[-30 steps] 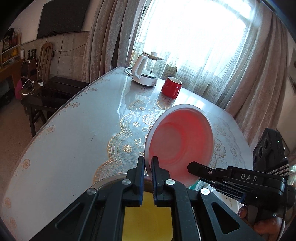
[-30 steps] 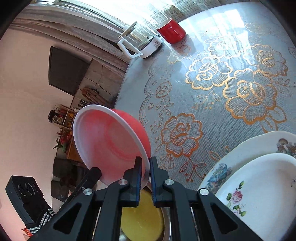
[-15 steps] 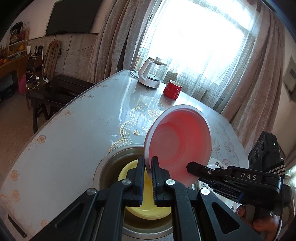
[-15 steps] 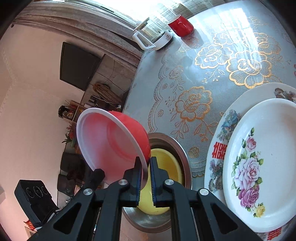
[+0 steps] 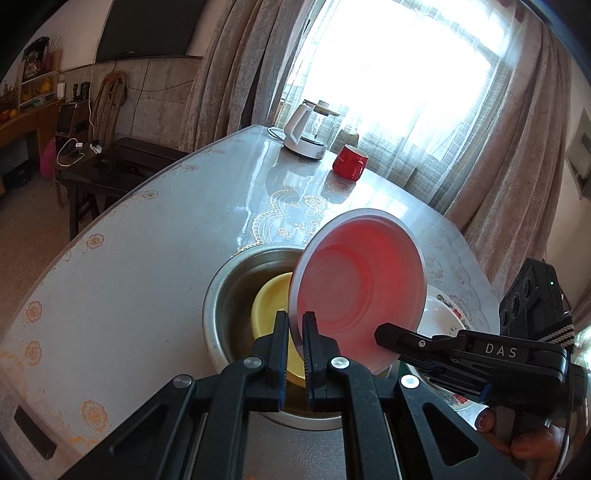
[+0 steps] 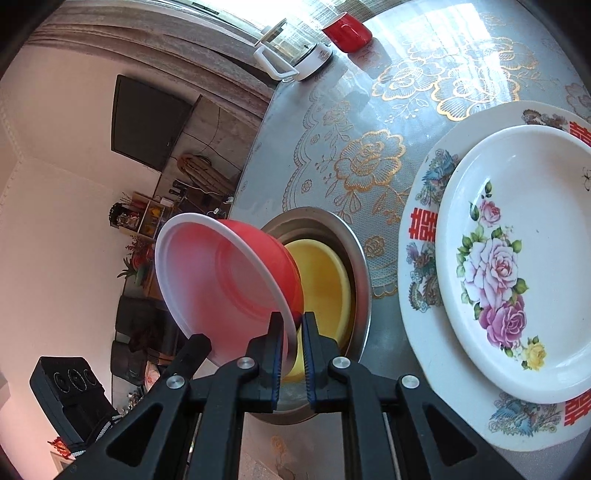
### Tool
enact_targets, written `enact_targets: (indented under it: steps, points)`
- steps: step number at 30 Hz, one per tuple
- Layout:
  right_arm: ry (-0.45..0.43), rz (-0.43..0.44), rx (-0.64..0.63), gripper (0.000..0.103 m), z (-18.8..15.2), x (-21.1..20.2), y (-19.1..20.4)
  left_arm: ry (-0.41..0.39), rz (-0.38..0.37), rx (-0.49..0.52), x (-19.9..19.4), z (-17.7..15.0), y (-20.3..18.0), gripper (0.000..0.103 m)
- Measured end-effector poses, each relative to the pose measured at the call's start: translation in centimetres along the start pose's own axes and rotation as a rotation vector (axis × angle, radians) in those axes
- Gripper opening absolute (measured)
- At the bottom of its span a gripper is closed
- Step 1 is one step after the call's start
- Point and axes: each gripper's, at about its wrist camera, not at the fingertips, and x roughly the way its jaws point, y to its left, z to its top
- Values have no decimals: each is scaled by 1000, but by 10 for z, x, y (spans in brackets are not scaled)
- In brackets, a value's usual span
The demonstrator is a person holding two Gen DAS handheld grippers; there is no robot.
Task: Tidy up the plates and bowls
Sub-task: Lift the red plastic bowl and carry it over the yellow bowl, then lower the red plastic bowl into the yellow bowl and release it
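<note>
We see a home's living-dining room — heavy curtains at a bright window, a wall TV, a kettle and mug on the lace-patterned bench.

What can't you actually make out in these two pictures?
- Yellow bowl, left wrist view: mostly hidden behind the red bowl.
- Flowered plates, right wrist view: cut off by the right edge.
- Metal basin, both views: near rim hidden by gripper fingers.
</note>
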Motion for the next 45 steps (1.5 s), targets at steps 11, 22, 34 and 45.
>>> enact_targets:
  steps: [11, 22, 34, 45]
  points:
    - [14, -28, -32, 11, -12, 4, 4, 26, 35, -19, 4, -7, 12, 8]
    - [-22, -86, -59, 16, -11, -2, 6, 51, 69, -7, 13, -11, 12, 8]
    - [-17, -78, -46, 16, -10, -4, 0, 58, 81, -11, 22, -6, 10, 9]
    - [-20, -86, -66, 16, -8, -1, 5, 51, 153, 35, 28, -4, 4, 10]
